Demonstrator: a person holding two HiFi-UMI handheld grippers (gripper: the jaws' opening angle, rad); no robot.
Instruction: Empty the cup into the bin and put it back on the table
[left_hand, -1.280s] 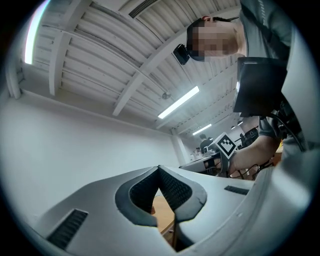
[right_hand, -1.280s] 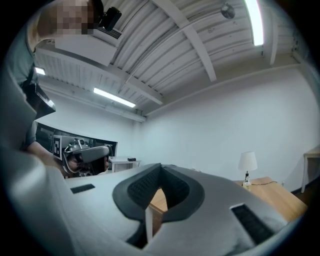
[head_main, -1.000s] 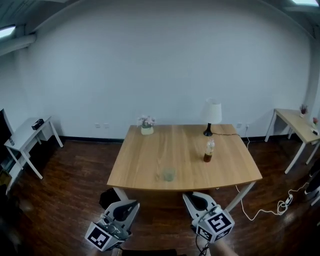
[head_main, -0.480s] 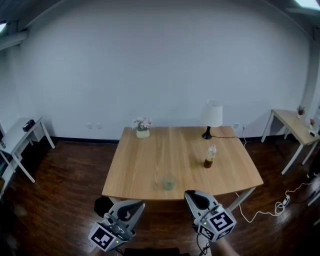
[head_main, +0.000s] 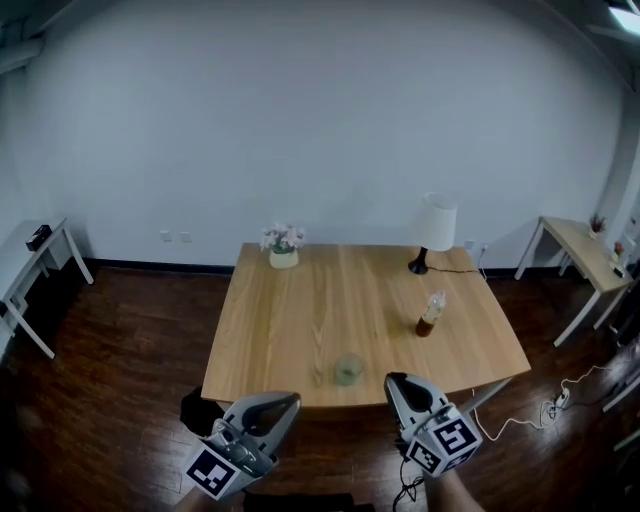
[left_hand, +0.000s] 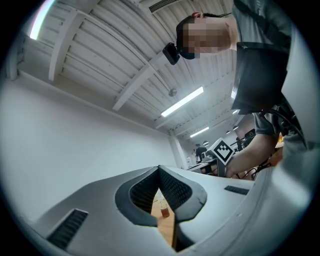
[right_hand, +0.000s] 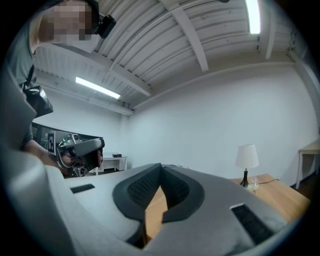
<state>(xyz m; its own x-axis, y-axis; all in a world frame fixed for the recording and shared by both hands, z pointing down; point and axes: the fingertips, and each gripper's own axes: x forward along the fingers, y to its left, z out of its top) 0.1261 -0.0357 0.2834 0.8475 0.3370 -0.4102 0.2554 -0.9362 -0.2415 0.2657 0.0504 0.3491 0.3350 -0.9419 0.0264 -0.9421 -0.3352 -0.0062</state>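
Nearest the camera, the left gripper and the right gripper hover side by side just short of the table's front edge; each has its jaws pressed together at the tips with nothing between them. On the floor beneath the table's near left corner sits a dark object, too dim to identify. The cup stands upright on the tabletop close to the front edge, between the two grippers' lines. Farther back on the right stands a bottle, then a lamp, with a flower pot at the far left edge
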